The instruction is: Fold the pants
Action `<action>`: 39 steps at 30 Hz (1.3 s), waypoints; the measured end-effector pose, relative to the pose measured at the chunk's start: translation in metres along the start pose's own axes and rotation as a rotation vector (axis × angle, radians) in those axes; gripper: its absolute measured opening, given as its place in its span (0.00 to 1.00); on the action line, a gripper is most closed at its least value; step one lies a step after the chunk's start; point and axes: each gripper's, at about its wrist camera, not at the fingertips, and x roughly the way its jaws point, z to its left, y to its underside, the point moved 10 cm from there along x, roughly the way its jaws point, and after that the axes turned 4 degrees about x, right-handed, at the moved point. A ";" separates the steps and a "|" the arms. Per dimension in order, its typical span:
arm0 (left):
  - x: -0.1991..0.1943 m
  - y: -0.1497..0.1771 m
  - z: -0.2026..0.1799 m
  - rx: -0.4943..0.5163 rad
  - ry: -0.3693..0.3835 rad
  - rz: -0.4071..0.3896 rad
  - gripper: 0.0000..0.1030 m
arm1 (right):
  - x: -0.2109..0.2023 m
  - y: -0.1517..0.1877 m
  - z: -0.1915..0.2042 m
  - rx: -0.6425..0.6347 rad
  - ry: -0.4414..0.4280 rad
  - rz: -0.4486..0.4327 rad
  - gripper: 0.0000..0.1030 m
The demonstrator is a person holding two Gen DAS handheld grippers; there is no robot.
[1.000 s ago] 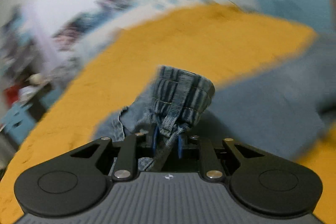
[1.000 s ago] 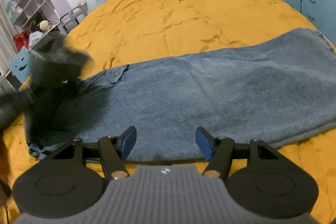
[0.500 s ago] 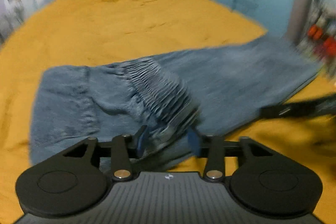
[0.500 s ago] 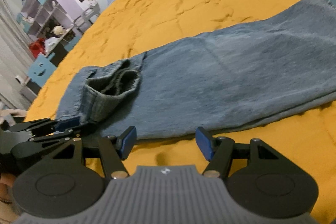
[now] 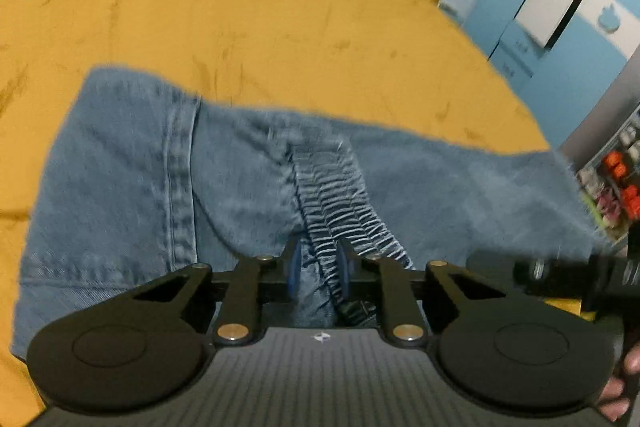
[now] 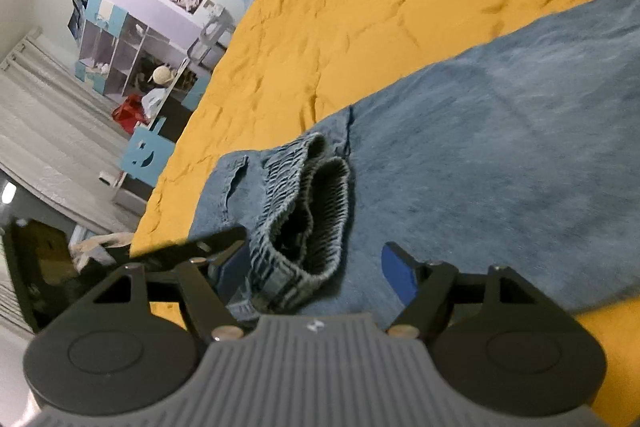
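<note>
Pants on yellow bedspread, left tongs just closing, clamped on waistband, right tongs just widening, apart.

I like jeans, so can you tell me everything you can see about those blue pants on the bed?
The pants are faded blue denim with a stretchy, ribbed waistband, a stitched seam and a slit pocket. They lie flat across the yellow bedspread, legs stretched out to the right. The waistband is bunched up and standing open. The left gripper has just been closing and pinches the waistband; the right gripper has just opened wider, its pads not pressing the cloth.
</note>
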 end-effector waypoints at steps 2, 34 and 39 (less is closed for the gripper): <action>0.012 0.011 0.003 -0.016 -0.004 0.047 0.21 | 0.015 -0.004 -0.003 0.058 -0.038 0.044 0.75; -0.125 -0.006 0.070 -0.150 -0.030 -0.320 0.22 | 0.061 -0.064 0.123 -0.169 -0.064 0.018 0.11; -0.166 -0.009 0.095 -0.213 -0.057 -0.396 0.22 | -0.007 -0.110 0.204 -0.274 -0.092 -0.070 0.09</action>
